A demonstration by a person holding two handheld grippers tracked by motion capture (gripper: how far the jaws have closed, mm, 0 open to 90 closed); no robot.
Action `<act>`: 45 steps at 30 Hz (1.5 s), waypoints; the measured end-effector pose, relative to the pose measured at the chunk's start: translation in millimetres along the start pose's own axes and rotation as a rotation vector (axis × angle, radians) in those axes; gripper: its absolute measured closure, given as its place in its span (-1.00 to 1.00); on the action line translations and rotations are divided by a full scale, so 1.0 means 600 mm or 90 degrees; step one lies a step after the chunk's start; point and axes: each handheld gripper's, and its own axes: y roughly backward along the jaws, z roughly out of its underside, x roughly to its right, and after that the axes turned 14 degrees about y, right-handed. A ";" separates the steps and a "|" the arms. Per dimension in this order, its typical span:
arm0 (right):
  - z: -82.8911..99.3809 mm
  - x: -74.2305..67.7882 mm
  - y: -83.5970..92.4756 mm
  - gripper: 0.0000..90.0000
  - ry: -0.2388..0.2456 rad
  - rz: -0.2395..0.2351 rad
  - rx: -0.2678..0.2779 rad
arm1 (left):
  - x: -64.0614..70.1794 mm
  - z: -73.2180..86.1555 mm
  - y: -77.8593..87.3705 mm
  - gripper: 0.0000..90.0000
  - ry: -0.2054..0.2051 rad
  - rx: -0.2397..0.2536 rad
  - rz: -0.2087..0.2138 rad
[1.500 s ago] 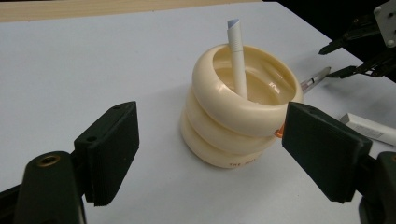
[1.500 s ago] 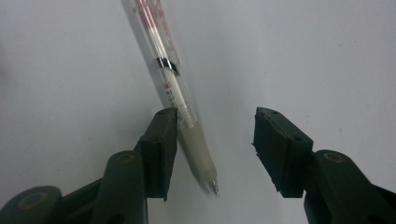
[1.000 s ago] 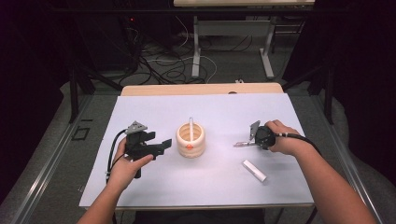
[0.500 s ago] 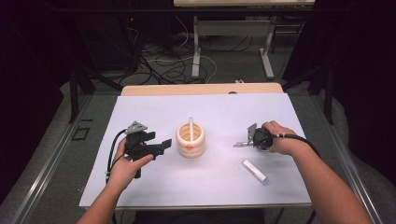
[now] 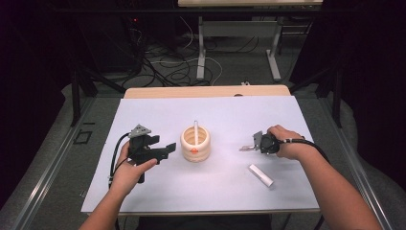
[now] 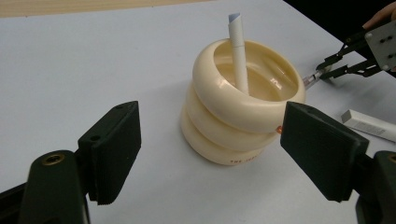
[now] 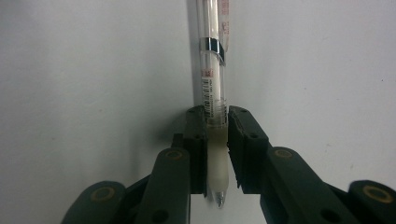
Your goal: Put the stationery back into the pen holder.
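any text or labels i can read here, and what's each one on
Holder: small red print low on its bottom ring, maybe "THE ...", too small to read.
Clear pen in the right gripper: red print and a barcode-like strip along the barrel, too blurred to read.
White pen in the holder: no print visible.
White stick on the table: faint marks, not legible.

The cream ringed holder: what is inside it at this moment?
One white pen stands in the cream ringed holder, leaning on its rim, tip end down. The bowl beside it looks bare; the pen's lower end and the holder's floor are hidden by the near wall.
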 end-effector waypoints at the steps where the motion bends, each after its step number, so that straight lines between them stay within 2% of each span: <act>1: -0.001 0.000 0.000 0.75 0.005 0.003 -0.003 | 0.000 0.000 0.000 -0.55 0.000 0.000 0.000; 9: -0.004 -0.004 0.001 0.77 0.015 0.012 -0.012 | 0.001 -0.001 0.001 -0.54 0.001 0.000 0.000; 11: -0.005 -0.004 0.002 0.77 0.010 0.018 -0.005 | 0.000 -0.001 0.002 -0.54 0.000 0.002 0.002; 12: -0.007 -0.006 0.004 0.77 -0.003 0.025 0.000 | 0.000 -0.001 0.002 -0.54 0.002 0.001 0.002; 13: -0.007 0.000 0.006 0.77 0.016 0.027 0.008 | 0.000 -0.001 0.002 -0.54 0.003 0.002 0.002; 14: -0.009 -0.004 0.011 0.77 -0.008 0.020 0.000 | 0.000 -0.001 0.002 -0.54 0.003 0.001 0.001; 18: -0.012 -0.004 0.020 0.77 -0.025 0.038 0.023 | 0.000 -0.003 0.004 -0.54 0.002 -0.008 0.007; 21: -0.014 -0.004 0.029 0.77 -0.020 0.044 0.027 | 0.000 -0.003 0.004 -0.54 0.003 -0.003 0.007; 23: -0.016 -0.007 0.034 0.77 -0.028 0.057 0.034 | -0.001 -0.003 0.004 -0.54 0.002 -0.003 0.005; 26: -0.023 -0.009 0.044 0.77 -0.023 0.074 0.050 | 0.000 -0.003 0.004 -0.54 0.008 0.005 0.001; 27: -0.025 -0.009 0.048 0.77 -0.020 0.077 0.054 | 0.000 -0.004 0.006 -0.54 0.008 -0.007 0.008; 30: -0.033 -0.014 0.059 0.77 -0.017 0.092 0.059 | 0.000 -0.005 0.007 -0.53 0.007 -0.007 0.009; 37: -0.057 -0.029 0.085 0.77 0.025 0.136 0.085 | 0.003 -0.005 0.006 -0.52 0.010 -0.006 0.009; 39: -0.062 -0.033 0.091 0.77 0.030 0.150 0.088 | 0.004 -0.006 0.006 -0.52 0.004 -0.007 0.009; 41: -0.070 -0.035 0.096 0.77 0.055 0.180 0.101 | 0.006 -0.006 0.006 -0.51 0.004 -0.007 0.010; 42: -0.075 -0.037 0.102 0.77 0.058 0.171 0.089 | 0.007 -0.006 0.007 -0.51 0.003 -0.008 0.009; 43: -0.078 -0.039 0.104 0.77 0.060 0.184 0.098 | 0.008 -0.006 0.007 -0.50 0.007 -0.009 0.012; 45: -0.087 -0.039 0.112 0.77 0.085 0.197 0.104 | 0.008 -0.007 0.007 -0.50 0.002 -0.007 0.012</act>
